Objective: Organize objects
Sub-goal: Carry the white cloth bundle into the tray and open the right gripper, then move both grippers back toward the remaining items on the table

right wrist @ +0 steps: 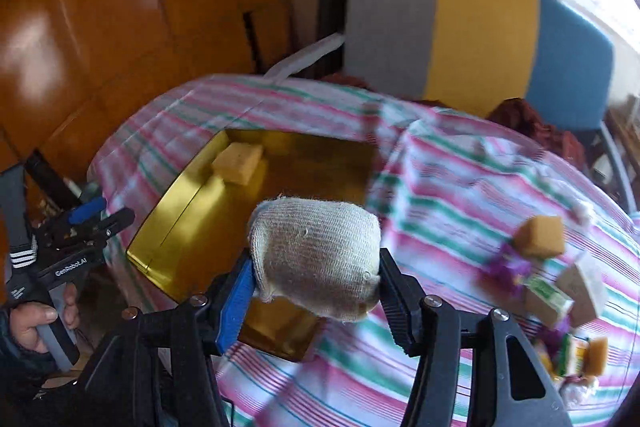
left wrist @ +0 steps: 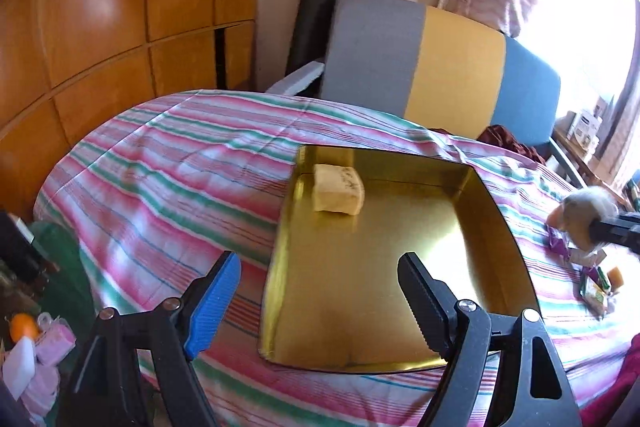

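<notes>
A gold metal tray (left wrist: 472,219) lies on the striped bedspread; it also shows in the right wrist view (right wrist: 176,219). A yellow sponge block (left wrist: 339,189) sits in its far left corner, also seen from the right wrist (right wrist: 237,163). My left gripper (left wrist: 320,291) is open and empty, hovering over the tray's near left edge. My right gripper (right wrist: 316,279) is shut on a cream knitted cloth bundle (right wrist: 316,255) and holds it above the tray's near right edge. The bundle and right gripper tip appear at the left wrist view's right edge (left wrist: 588,223).
A pile of small items lies on the bedspread right of the tray: an orange sponge cube (right wrist: 540,237), purple wrappers (right wrist: 508,269), green-labelled packets (right wrist: 548,297). A grey-yellow-blue headboard (left wrist: 440,63) stands behind; a wooden wardrobe (left wrist: 100,19) stands at left. Clutter lies on the floor at left (left wrist: 32,347).
</notes>
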The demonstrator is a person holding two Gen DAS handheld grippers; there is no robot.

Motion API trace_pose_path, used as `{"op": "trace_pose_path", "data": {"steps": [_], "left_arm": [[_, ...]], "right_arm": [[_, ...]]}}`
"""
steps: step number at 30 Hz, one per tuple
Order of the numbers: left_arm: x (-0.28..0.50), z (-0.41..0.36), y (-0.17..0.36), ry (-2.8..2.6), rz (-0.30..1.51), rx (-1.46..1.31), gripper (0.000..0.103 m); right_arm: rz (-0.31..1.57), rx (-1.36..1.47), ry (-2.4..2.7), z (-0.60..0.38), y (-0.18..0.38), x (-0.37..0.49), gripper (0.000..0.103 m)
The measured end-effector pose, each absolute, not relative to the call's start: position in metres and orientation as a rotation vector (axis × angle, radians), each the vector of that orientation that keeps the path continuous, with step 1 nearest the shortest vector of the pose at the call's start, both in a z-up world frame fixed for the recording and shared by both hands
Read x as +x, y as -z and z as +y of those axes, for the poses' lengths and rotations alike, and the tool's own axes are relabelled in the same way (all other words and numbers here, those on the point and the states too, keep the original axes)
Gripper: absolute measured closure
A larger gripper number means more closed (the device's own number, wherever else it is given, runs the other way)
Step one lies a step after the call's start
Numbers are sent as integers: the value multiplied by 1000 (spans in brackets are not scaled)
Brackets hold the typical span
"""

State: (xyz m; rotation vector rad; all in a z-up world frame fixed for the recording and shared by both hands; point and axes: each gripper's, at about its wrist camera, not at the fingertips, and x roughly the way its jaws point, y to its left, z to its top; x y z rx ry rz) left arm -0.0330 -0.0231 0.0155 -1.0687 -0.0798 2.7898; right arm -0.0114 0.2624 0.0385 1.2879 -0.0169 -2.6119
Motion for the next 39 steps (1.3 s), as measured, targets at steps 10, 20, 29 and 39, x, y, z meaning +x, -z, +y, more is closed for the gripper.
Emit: {"op": "trace_pose_path", "data": {"steps": [10,20,29,39], "left_arm": [[-29,-79,-3,-2871,-189,-1142,21],[-32,-100,10,-2863,-268,-1196,21],[-31,-98,13,-2852,-269,-1210,21],[-25,-86,-1,-2878,-216,-1146,19]], "right_arm": [[-13,1513,2389,141,40,-110,44],[74,1668,2414,92,77,-180,43],[-348,1568,2296,114,64,-180,24],[-168,1411,2406,139,23,-115,24]]}}
